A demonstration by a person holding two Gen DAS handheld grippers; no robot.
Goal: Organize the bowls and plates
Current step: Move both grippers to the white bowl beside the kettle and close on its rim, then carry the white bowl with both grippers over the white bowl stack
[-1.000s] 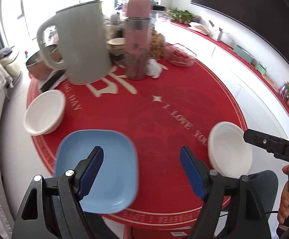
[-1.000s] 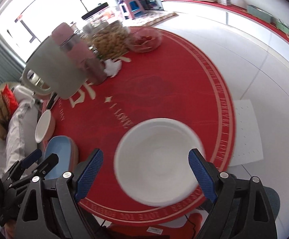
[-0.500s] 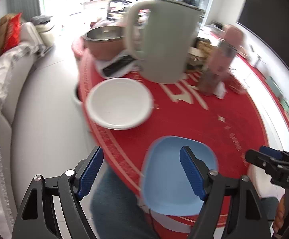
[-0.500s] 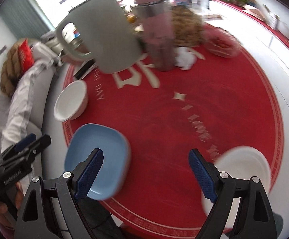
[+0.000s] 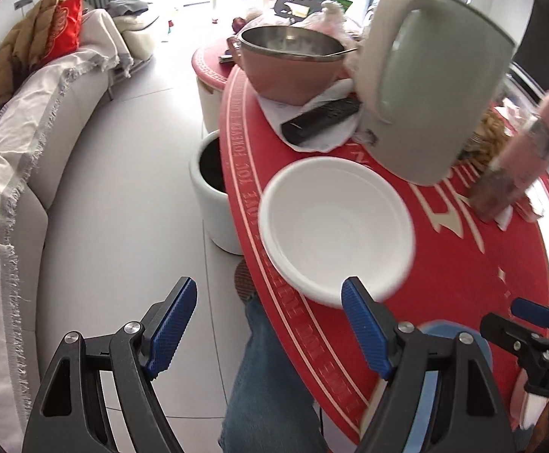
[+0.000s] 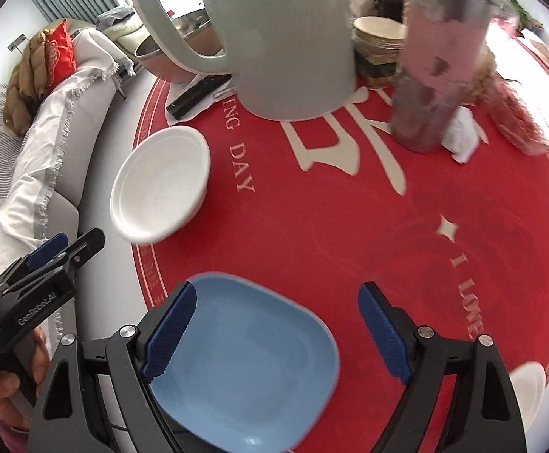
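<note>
Hovering wide and empty, left gripper (image 5: pixel 268 330) short of round white bowl (image 5: pixel 335 225) beside grey-green kettle (image 5: pixel 431 83), right gripper (image 6: pixel 276 330) over square blue plate (image 6: pixel 242 364) nearer than that kettle, presumably for stacking.

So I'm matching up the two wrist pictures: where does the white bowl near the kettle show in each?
Left wrist view: the white bowl sits at centre, just beyond the left claw.
Right wrist view: the same bowl sits left of centre, at the red mat's edge, beyond the blue plate.
Shared landmark: the grey kettle, standing just behind the bowl in both.
</note>
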